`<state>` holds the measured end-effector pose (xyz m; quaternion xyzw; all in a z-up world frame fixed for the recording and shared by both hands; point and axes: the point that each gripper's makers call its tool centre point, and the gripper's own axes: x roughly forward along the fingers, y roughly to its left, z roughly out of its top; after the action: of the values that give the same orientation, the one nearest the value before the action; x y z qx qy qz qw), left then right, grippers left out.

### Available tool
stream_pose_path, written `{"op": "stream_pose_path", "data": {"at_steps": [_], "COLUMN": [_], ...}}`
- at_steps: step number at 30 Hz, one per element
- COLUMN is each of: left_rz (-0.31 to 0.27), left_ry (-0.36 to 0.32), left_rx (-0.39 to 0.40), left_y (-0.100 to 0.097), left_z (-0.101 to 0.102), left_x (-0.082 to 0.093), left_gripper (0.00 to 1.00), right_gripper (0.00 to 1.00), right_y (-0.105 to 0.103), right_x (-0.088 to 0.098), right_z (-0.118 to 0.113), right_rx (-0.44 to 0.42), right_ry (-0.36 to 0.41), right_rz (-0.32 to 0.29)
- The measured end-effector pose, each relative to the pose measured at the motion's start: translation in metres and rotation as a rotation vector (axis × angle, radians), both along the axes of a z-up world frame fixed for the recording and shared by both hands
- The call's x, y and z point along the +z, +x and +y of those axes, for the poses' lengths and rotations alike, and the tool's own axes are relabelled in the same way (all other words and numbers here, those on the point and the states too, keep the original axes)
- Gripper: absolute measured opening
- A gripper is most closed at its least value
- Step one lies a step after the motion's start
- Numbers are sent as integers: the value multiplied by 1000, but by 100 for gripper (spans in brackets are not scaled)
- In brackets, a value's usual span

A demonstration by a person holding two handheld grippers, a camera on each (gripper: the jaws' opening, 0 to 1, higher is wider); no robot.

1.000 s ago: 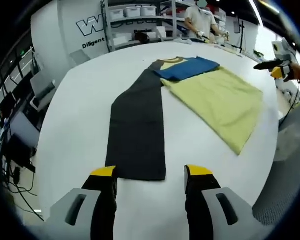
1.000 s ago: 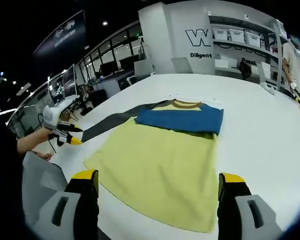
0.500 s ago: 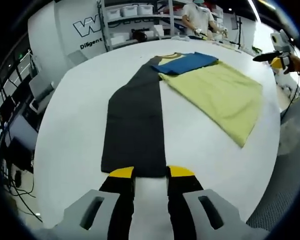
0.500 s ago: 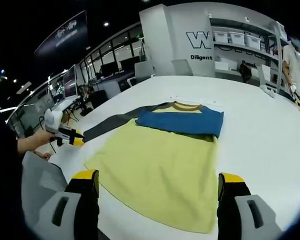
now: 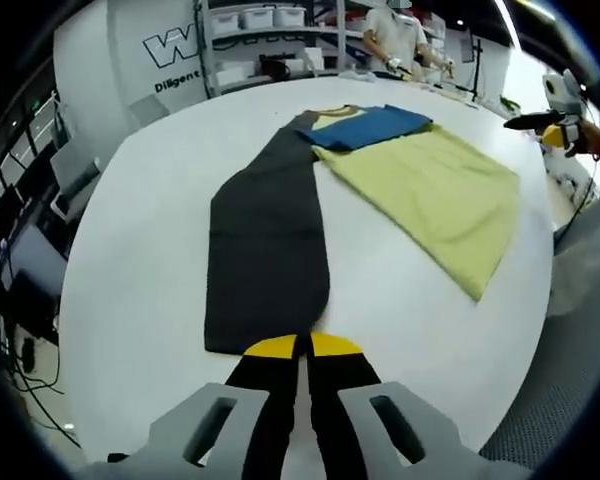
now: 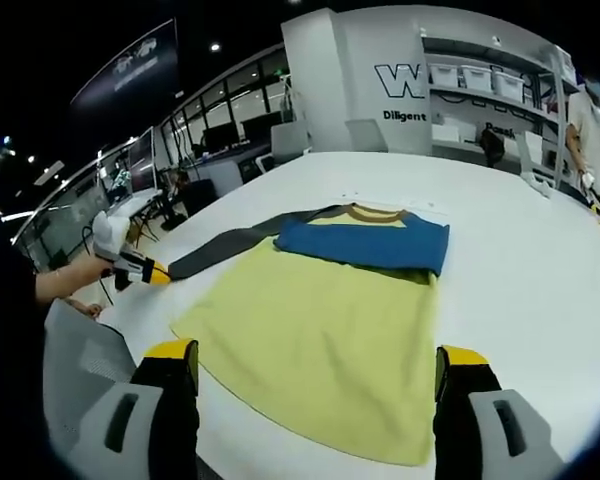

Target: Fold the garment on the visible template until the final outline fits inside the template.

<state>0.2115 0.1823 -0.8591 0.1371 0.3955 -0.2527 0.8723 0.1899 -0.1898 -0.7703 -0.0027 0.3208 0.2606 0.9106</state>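
So in the left gripper view, our left gripper (image 5: 301, 347) was at the cuff end of the dark sleeve (image 5: 268, 255), jaws pressed together right at the fabric edge. Looked like it was pinching the cuff, though the actual bite was tucked under the yellow tips, so that's our read, not a sure thing. Made sense to us: grab the far end of a long sleeve and you can swing the whole strip over the body in one go. The sleeve was a flat, matte charcoal strip running away from us across the white table (image 5: 140, 250), widening toward the cuff. The shirt (image 5: 430, 190) had a pale yellow body, soft-looking, lying smooth, with the blue sleeve (image 5: 370, 125) already folded across the chest near the collar. The right gripper (image 5: 545, 125) was off by the far table edge.

In the right gripper view, our jaws were spread wide and holding nothing, hovering just short of the yellow hem (image 6: 320, 420). We figured it was parked there, ready to take the bottom edge for the next fold. The ribbed collar (image 6: 373, 211) looked tan. A thin white strip showed past the collar, maybe the template, couldn't really tell. The shirt sat mid-table, all in sight.
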Motion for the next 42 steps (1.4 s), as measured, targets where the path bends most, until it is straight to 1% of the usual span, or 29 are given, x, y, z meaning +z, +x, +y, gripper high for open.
{"op": "stream_pose_path", "data": {"at_steps": [3, 5, 6, 8, 11, 12, 14, 15, 16, 18, 20, 25, 30, 32, 35, 38, 40, 42], "left_rz": [-2, -9, -10, -25, -68, -78, -96, -115, -126, -150, -160, -176, -173, -173, -174, -176, -173, -173], "left_ry": [-11, -13, -24, -51, -50, -57, -96, -126, -138, -140, -129, -108, -82, -74, -61, -45, -26, -14], "left_rx": [1, -21, -15, -6, 13, 26, 60, 100, 115, 150, 152, 172, 192, 211, 244, 289, 299, 301], "left_y": [1, 2, 3, 8, 19, 23, 34, 42, 47, 57, 63, 83, 100, 108, 122, 139, 147, 151], "left_z": [0, -2, -3, -3, 3, 4, 9, 13, 17, 27, 32, 45, 56, 63, 79, 101, 112, 117], "left_x": [6, 11, 14, 24, 44, 48, 61, 70, 75, 84, 88, 94, 91, 90, 86, 81, 77, 74], "left_gripper": [0, 0, 0, 0, 0, 0, 0, 0, 0, 0, 0, 0, 0, 0, 0, 0, 0, 0], "right_gripper": [97, 98, 98, 98, 98, 98, 98, 98, 98, 98, 98, 99, 99, 99, 99, 99, 99, 99], "right_y": [0, 0, 0, 0, 0, 0, 1, 1, 1, 1, 2, 4, 5, 5, 5, 6, 7, 7], "right_x": [-1, -1, -1, -1, -2, -2, -2, -2, -2, -3, -2, 0, 1, 0, 0, 0, 0, 0], "right_z": [0, 1, 2, 4, 5, 5, 6, 7, 7, 6, 7, 6, 6, 6, 6, 4, 4, 4], "right_rx": [-1, 2, 4, 10, 13, 15, 20, 21, 22, 23, 24, 22, 17, 18, 18, 18, 18, 18], "right_ry": [2, 1, 2, -1, -3, -3, -3, -5, -6, -11, -10, -9, -8, -10, -15, -19, -20, -21], "right_rz": [4, 4, 4, 4, 4, 4, 4, 3, 3, 4, 0, -5, -7, -4, -4, -4, -5, -3]}}
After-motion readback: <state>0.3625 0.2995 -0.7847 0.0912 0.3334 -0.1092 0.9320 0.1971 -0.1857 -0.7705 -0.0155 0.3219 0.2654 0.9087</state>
